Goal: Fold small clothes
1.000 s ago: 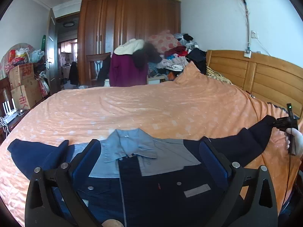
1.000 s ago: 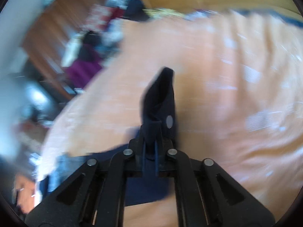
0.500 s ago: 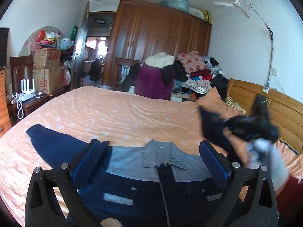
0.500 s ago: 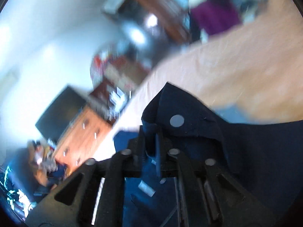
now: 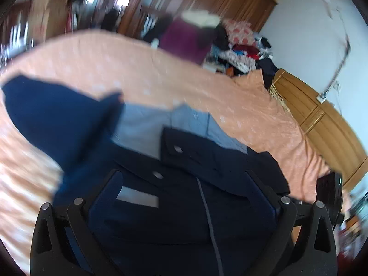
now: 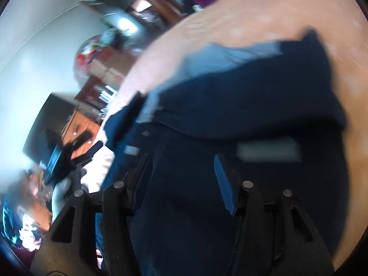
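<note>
Ahead of our left claw (image 5: 184,197) we've got plenty of open orange bedspread (image 5: 161,69) beyond the jacket (image 5: 184,172), nothing sitting on it. Further ahead it gets crowded: a chair draped in purple clothing (image 5: 186,38), a laundry heap (image 5: 243,53) and the wardrobe (image 5: 207,2) close that side off. To its right the wooden headboard (image 5: 322,119) walls us in. Our right claw (image 6: 181,184) hangs wide apart right over the jacket, with bare bedspread to its right and a dresser (image 6: 78,131) and TV (image 6: 48,119) cluttering its left.
</note>
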`<action>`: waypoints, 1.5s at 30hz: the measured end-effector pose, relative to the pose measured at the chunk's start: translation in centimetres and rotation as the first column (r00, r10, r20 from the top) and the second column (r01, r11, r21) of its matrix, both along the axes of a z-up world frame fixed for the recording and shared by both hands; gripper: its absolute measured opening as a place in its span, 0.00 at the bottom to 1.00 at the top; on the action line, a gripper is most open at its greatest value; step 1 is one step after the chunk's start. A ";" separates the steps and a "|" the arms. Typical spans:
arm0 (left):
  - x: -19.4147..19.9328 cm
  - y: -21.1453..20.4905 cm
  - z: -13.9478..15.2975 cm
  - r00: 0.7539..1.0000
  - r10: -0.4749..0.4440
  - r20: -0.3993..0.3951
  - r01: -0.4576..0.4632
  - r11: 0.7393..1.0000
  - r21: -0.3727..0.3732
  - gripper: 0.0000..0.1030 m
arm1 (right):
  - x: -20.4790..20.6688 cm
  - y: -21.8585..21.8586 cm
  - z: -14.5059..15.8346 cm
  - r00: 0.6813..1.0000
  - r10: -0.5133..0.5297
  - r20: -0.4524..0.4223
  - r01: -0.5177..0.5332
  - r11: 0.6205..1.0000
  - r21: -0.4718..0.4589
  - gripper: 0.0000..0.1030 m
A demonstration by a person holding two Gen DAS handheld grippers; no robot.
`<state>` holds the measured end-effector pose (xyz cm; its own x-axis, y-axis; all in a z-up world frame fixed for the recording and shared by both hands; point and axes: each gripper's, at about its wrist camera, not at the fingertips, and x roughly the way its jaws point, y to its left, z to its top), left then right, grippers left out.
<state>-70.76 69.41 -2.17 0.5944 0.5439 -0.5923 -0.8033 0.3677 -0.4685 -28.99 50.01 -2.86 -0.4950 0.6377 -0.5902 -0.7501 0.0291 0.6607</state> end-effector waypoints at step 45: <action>1.1 7.8 -9.4 0.971 0.239 -0.023 -0.239 0.956 -0.173 0.10 | 12.5 1.9 -2.3 0.979 -0.155 0.136 0.154 0.988 0.021 0.44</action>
<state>-69.65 77.25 -11.60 0.4587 0.5590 -0.6907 -0.8586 0.0786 -0.5066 -16.47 51.90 -5.11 -0.3054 0.7066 -0.6383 -0.8203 0.1452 0.5532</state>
